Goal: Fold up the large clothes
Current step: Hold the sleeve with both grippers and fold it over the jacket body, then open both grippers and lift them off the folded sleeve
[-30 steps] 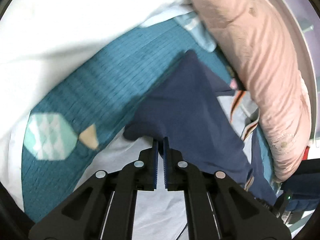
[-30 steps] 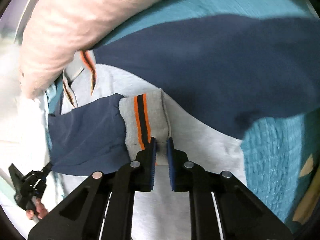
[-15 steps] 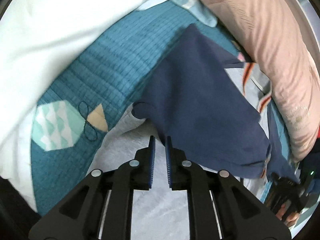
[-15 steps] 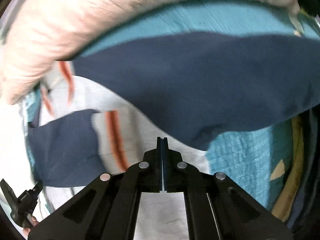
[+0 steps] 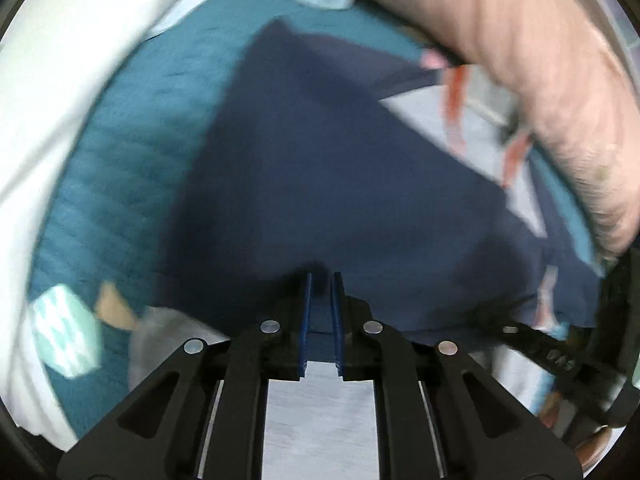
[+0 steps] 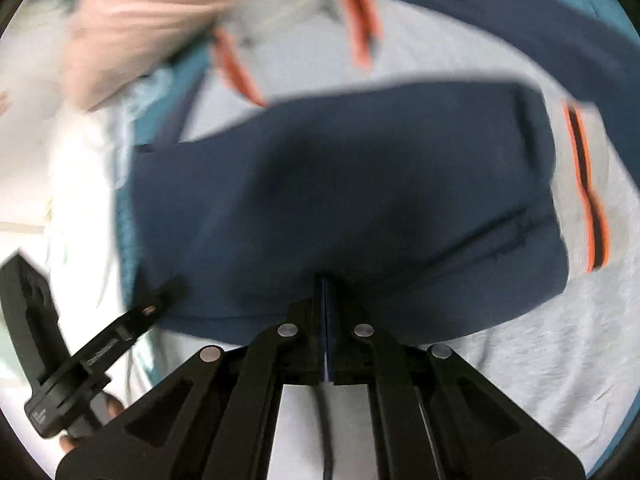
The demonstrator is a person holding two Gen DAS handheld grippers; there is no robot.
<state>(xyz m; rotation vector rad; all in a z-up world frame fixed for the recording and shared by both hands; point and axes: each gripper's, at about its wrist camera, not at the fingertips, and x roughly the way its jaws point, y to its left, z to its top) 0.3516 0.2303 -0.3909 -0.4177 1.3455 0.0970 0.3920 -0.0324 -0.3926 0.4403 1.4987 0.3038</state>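
A navy and grey sweatshirt with orange-striped cuffs lies on a teal quilt (image 5: 132,128). In the left wrist view its navy sleeve (image 5: 320,168) fills the middle. My left gripper (image 5: 320,280) stands slightly open with its tips at the navy edge, and nothing is clamped between them. In the right wrist view the folded navy sleeve (image 6: 340,184) lies over the grey body (image 6: 560,360), with an orange-striped cuff (image 6: 588,200) at the right. My right gripper (image 6: 325,280) is shut, tips at the navy hem; whether cloth is pinched is unclear. Both views are blurred.
A pink pillow (image 5: 540,60) lies along the far side of the garment. A white duvet (image 5: 52,80) is bunched at the left. The left gripper's body (image 6: 72,360) shows at the lower left of the right wrist view.
Both grippers swung over the garment. The right gripper let go of the striped cuff, shut, and now sits at the navy hem. The left gripper released the navy fabric and stands slightly open.
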